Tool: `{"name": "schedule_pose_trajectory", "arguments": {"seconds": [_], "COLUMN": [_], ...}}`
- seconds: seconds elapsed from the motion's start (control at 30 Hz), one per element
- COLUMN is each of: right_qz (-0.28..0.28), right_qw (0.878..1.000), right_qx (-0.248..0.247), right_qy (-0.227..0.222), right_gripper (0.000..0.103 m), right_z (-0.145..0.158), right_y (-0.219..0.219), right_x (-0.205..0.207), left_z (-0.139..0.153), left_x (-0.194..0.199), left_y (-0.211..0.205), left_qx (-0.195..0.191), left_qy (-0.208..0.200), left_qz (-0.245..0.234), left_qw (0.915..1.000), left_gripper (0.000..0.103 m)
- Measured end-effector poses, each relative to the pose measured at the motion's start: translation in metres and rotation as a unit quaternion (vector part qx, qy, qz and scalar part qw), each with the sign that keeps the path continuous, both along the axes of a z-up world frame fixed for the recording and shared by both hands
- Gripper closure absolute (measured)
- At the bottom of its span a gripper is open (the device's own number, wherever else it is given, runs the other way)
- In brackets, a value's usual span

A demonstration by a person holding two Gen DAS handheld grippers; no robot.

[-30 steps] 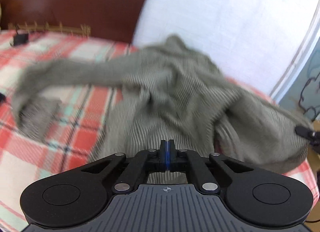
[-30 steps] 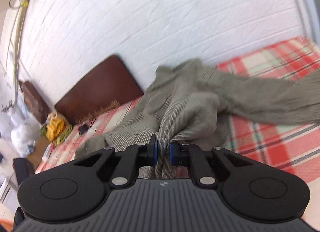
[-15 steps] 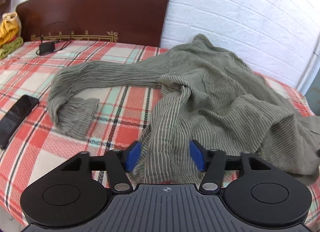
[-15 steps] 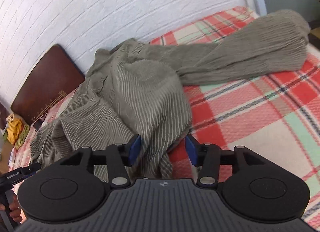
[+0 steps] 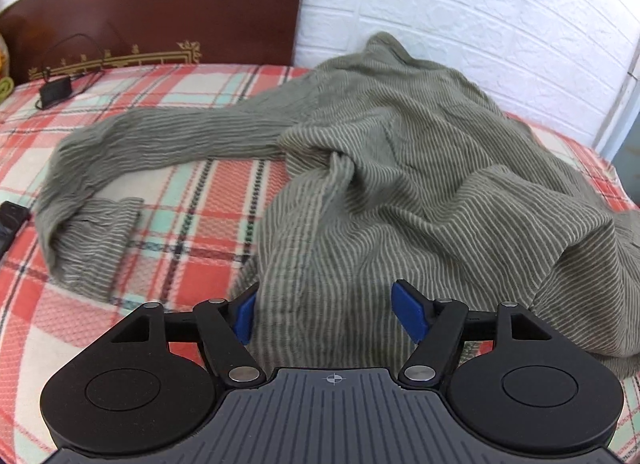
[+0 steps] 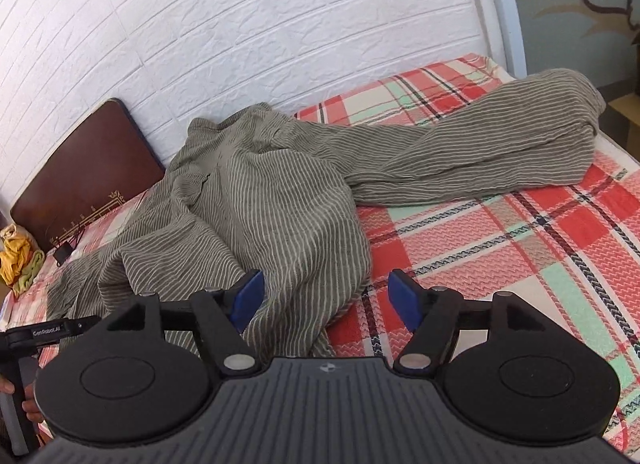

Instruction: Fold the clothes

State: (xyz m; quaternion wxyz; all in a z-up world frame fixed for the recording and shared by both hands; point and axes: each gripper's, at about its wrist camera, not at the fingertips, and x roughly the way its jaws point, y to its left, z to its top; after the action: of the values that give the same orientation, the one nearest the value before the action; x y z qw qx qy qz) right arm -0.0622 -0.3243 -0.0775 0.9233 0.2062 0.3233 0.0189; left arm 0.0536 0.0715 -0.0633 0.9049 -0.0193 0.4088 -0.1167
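Olive-green striped cloth, a long-sleeved shirt (image 5: 400, 168), now lies loose on the plaid bed (image 5: 192, 192) with its collar toward the white brick wall (image 5: 480, 24) and its hem toward the cameras. A second ago both tools were pinched tight on the hem and the garment hung blurred in mid-swing; it has since been laid down and let go.

Left hand-held gripper (image 5: 326, 318): its blue pads stand well apart and are still spreading, with the hem lying slack between them and touched by neither pad firmly; the left pad is just beside the cloth's edge. Right hand-held gripper (image 6: 326, 300): also parted and still widening, with the other corner of the hem between the pads, unpressed.

The release looks like the end of a spreading throw, so the shirt is out flat enough to start folding but far from neat. The body is rumpled, with a deep twist near the middle. One sleeve (image 5: 160, 144) runs out toward the dark headboard (image 5: 160, 4) and doubles back on itself at the cuff; the other sleeve (image 6: 480, 156) stretches toward the foot of the bed, bunched at its end.

A phone (image 5: 10, 220) lies at the bed's edge near the doubled cuff, and a charger (image 5: 54, 90) sits by the headboard, both clear of the shirt. Smoothing or sleeve folding likely comes next.
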Motion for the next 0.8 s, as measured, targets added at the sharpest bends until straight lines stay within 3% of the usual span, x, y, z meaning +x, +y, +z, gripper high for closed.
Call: {"name": "schedule_pose_trajectory", "arguments": {"seconds": [0.07, 0.17, 0.23, 0.3, 0.37, 0.57, 0.7, 0.8], "right_qz": [0.001, 0.007, 0.012, 0.020, 0.028, 0.044, 0.050, 0.055], "right_qw": [1.000, 1.000, 1.000, 1.000, 1.000, 0.999, 0.999, 0.998], "right_qx": [0.000, 0.002, 0.003, 0.000, -0.004, -0.011, -0.014, -0.011], "right_qy": [0.001, 0.004, 0.006, 0.008, 0.010, 0.011, 0.011, 0.008], "right_gripper": [0.030, 0.030, 0.030, 0.030, 0.029, 0.028, 0.028, 0.028], "right_z": [0.000, 0.000, -0.001, -0.001, -0.001, 0.001, 0.001, 0.002], "right_y": [0.000, 0.003, 0.007, 0.012, 0.018, 0.028, 0.033, 0.034], "right_x": [0.001, 0.002, 0.002, 0.003, 0.004, 0.002, 0.003, 0.004], "left_z": [-0.003, -0.005, -0.007, -0.008, -0.007, 0.006, 0.023, 0.031], "left_x": [0.003, 0.004, 0.004, 0.004, 0.004, -0.005, -0.012, -0.019], "left_y": [-0.003, -0.005, -0.006, -0.006, -0.002, 0.005, 0.016, 0.015], "left_qx": [-0.001, -0.001, 0.003, 0.002, -0.013, -0.062, -0.159, -0.175], "left_qy": [0.006, 0.013, 0.016, 0.020, 0.026, 0.025, 0.043, 0.037], "left_qz": [-0.002, -0.006, -0.009, -0.013, -0.017, -0.033, -0.071, -0.091], "left_qw": [1.0000, 0.9999, 0.9998, 0.9997, 0.9994, 0.9972, 0.9837, 0.9797], "left_gripper": [0.026, 0.037, 0.053, 0.088, 0.100, 0.103, 0.103, 0.103]}}
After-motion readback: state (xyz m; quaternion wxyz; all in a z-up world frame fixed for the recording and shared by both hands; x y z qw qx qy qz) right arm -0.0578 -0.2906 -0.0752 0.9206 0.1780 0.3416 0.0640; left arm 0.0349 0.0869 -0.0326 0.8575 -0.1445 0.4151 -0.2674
